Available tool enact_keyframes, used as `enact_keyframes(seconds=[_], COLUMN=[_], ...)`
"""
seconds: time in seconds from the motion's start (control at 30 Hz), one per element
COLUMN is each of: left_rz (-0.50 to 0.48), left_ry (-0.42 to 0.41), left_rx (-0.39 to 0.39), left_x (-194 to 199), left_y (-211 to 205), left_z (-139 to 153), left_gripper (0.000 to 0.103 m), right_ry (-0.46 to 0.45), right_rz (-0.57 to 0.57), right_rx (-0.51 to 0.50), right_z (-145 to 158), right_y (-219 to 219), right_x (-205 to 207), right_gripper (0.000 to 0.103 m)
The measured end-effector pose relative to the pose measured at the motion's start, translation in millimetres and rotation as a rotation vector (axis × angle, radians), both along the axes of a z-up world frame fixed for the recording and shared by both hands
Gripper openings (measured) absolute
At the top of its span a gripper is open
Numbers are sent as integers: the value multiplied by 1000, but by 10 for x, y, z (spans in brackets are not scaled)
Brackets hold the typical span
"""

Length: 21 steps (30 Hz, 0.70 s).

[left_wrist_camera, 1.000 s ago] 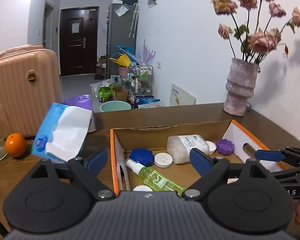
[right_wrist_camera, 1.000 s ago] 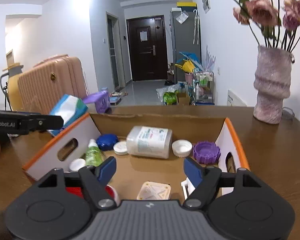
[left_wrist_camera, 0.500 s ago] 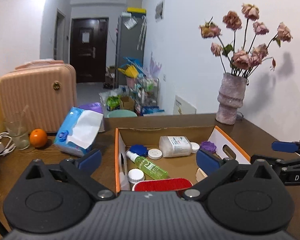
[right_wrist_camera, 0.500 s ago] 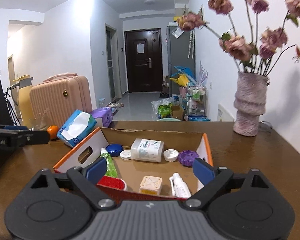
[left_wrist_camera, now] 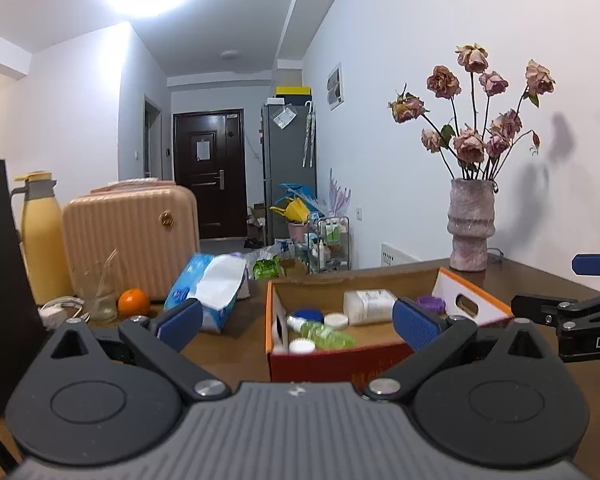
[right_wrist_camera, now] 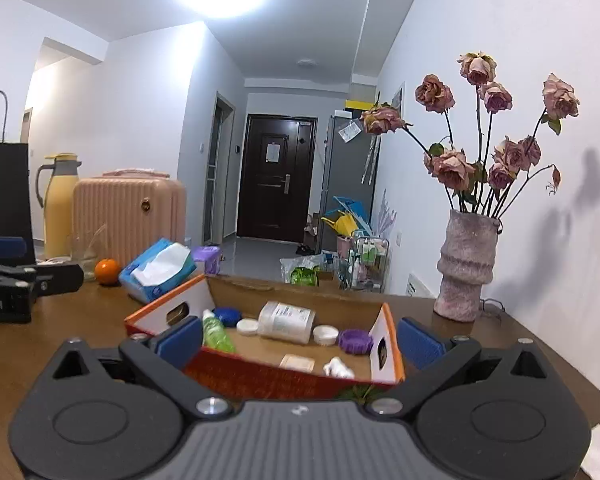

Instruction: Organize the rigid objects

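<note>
An open cardboard box with orange rims and a red front stands on the worktop. Inside, a green bottle lies at the left, beside a blue lid and a white cap. A clear jar lies on its side at the back. A second white cap and a purple lid lie to its right.
</note>
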State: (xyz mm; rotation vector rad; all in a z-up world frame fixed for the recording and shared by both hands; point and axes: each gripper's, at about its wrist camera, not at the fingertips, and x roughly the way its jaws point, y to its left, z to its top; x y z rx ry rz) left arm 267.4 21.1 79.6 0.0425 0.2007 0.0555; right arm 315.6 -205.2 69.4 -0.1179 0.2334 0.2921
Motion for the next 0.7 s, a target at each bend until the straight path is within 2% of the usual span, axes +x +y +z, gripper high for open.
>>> enact_keyframes(seconds=[0.17,0.23,0.3,0.4,0.7], left_rz=[15,-29,-47,-18,-29], left_ry=[-6,-27,-34,-28,-36], left_rx=[-26,-36,-31,0,-29], left_x=[-403,-580,-659,-724,-1189], left_y=[22,32,11,-80,-137], left_z=[-68,-89,-111,-162,-279], left_gripper=[103,103,103,103,103], right_ry=[-12,-23,-39,-29,-15], right_rz=[-25,-4,41,12,5], right_rx=[22,32,-4,-34,58], right_z=[-28,-62,-110,-162,-235], right_y=[-4,-24,-32,10,-72], right_x=[-405,-599,-740,-790,-1244], right_gripper=[103,103,103,103,103])
